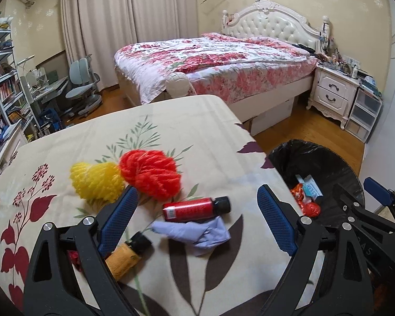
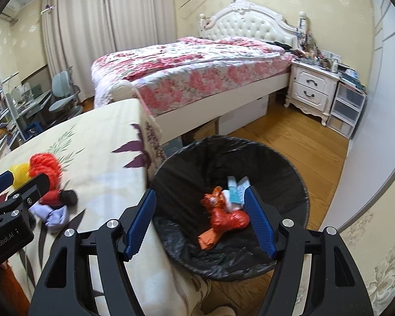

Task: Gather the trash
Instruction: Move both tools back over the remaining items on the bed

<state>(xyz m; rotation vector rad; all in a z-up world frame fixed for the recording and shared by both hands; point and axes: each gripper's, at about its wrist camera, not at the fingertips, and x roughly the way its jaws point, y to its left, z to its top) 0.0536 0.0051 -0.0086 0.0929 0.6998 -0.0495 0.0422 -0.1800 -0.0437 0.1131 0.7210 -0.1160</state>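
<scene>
Jaws spread wide over floral tablecloth (image 1: 97, 142), bed (image 1: 210, 60) beyond.

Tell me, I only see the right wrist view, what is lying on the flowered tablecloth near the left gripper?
Observer: A red plastic bottle with a black cap lies on its side between the open fingers of the left gripper.
Operator: Anything else nearby?
Observer: An orange bottle with a black cap lies under the left finger; your view misses it.
Operator: Is the crumpled lavender cloth separate from the red bottle?
Observer: No, the crumpled lavender cloth touches it, just nearer the camera.
Operator: And the foam nets?
Observer: A whole yellow foam net sits beside the red foam net, touching.
</scene>
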